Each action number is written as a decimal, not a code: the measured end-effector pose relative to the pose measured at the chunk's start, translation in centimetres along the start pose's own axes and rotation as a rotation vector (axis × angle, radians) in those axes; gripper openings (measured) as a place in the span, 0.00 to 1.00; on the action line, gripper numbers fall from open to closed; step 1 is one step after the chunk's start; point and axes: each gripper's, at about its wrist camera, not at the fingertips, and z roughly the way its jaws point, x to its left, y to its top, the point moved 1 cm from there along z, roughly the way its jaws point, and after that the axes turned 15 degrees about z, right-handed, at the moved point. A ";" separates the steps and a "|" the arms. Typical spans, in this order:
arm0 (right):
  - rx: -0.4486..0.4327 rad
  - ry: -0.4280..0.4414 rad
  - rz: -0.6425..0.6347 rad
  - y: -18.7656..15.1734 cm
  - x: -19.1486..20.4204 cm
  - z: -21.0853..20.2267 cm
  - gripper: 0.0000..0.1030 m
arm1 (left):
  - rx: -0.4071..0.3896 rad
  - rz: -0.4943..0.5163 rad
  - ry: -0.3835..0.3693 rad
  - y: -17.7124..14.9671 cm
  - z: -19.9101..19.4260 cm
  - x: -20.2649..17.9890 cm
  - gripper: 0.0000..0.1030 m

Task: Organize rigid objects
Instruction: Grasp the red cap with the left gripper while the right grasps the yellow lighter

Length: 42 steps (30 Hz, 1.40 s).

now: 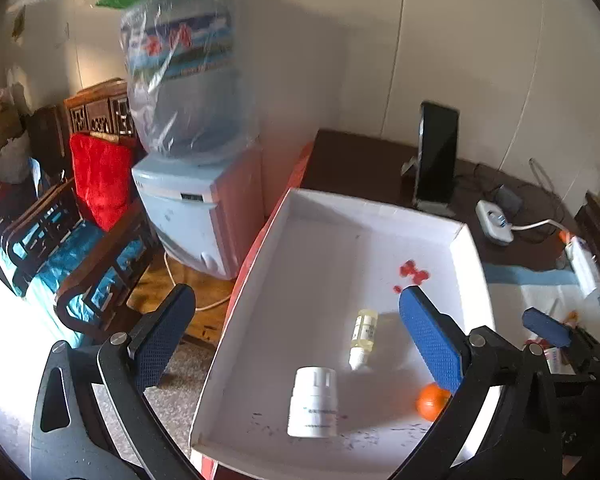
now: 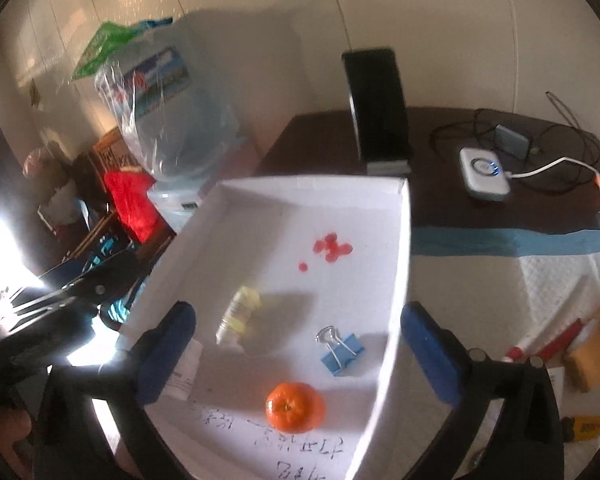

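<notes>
White box (image 2: 396, 264), orange (image 2: 295, 406) between open right claw (image 2: 296, 356)

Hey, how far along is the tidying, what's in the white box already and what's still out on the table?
Done: the white box already holds a pill bottle, a dropper bottle, a blue clip, an orange and red beads.
In hand: nothing; the left claw and right claw are both open and empty.
Left: a red pen and yellow box lie outside on the table.

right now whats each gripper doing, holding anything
left gripper: open, holding nothing, above the white box.
right gripper: open, holding nothing, above the same box.
</notes>
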 end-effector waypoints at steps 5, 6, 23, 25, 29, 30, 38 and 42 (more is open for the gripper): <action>-0.066 0.026 0.035 0.4 -0.4 -2.5 1.00 | -0.045 -0.004 -0.036 0.5 -2.5 -0.6 1.00; -0.083 0.041 0.046 0.5 -0.5 -3.2 1.00 | -0.051 -0.008 -0.051 0.6 -2.9 -0.7 1.00; -0.424 -0.115 0.112 2.4 -10.8 -16.3 1.00 | -0.075 0.136 -0.289 -0.8 -6.3 -7.0 1.00; -0.407 -0.219 0.169 1.7 -14.5 -16.6 1.00 | -0.037 0.176 -0.321 -1.6 -5.7 -8.8 1.00; -0.305 -0.305 0.241 -0.8 -19.0 -15.4 1.00 | 0.032 0.272 -0.400 -3.1 -4.7 -13.1 1.00; -0.267 -0.327 0.240 -1.7 -19.8 -14.6 1.00 | 0.045 0.291 -0.420 -3.4 -4.5 -13.9 1.00; -0.079 -0.342 0.165 -5.0 -23.6 -11.6 0.82 | 0.119 0.494 -0.570 -5.4 -3.8 -22.5 0.83; 0.033 -0.274 -0.006 -4.9 -23.7 -9.9 0.77 | 0.158 0.576 -0.573 -6.1 -2.6 -25.6 0.67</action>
